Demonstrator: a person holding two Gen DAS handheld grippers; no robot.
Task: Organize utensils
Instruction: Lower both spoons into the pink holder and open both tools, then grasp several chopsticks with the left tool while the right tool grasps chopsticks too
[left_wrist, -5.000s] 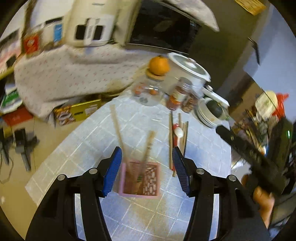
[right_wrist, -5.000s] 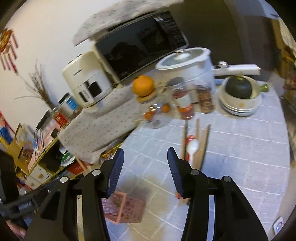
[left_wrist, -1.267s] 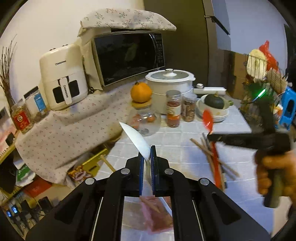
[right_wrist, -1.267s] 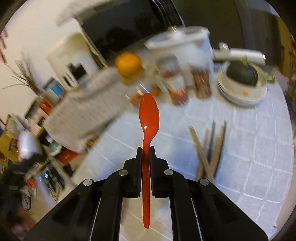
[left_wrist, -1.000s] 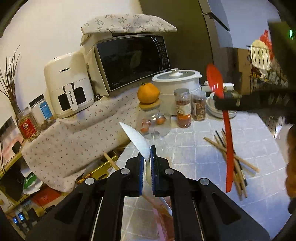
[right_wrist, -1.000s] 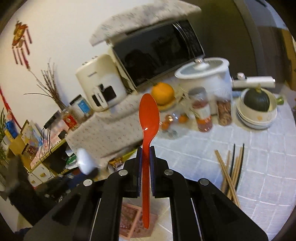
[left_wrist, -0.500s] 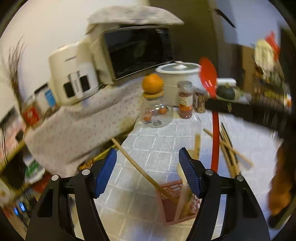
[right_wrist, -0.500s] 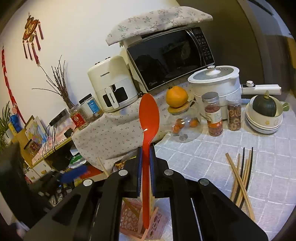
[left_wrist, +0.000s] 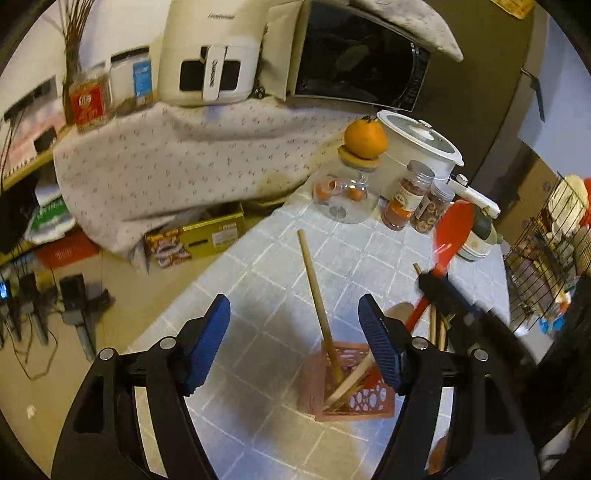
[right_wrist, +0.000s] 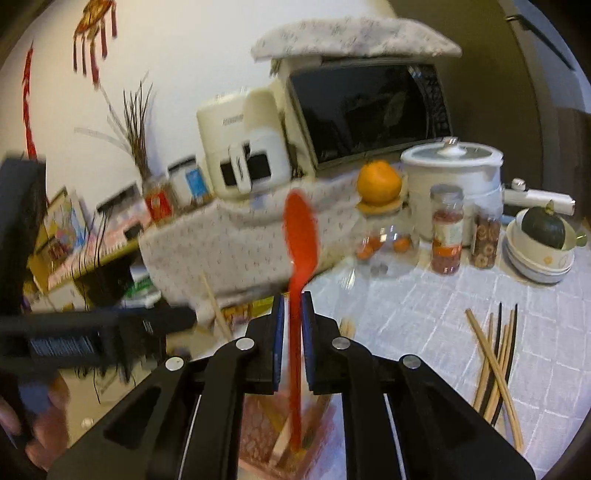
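A pink perforated holder (left_wrist: 352, 391) stands on the tiled table and holds wooden chopsticks (left_wrist: 317, 295) and a pale spoon. My left gripper (left_wrist: 293, 341) is open and empty just above and behind the holder. My right gripper (right_wrist: 291, 314) has its jaws slightly parted around a red spoon (right_wrist: 301, 236); the spoon's handle tip reaches down into the holder (right_wrist: 288, 443). The red spoon (left_wrist: 448, 236) and right gripper also show at the right of the left wrist view. Loose chopsticks (right_wrist: 495, 362) lie on the table at the right.
Behind stand a glass jar with an orange (left_wrist: 364, 142) on top, two spice jars (right_wrist: 447, 229), a white pot (right_wrist: 454, 173), bowls with a dark squash (right_wrist: 543, 236), a microwave (right_wrist: 369, 110) and an air fryer (left_wrist: 207, 55). The table's left edge drops to a cluttered floor.
The left gripper let go of the pale spoon into the holder and opened. The right gripper lowered the red spoon into the holder and its jaws loosened.
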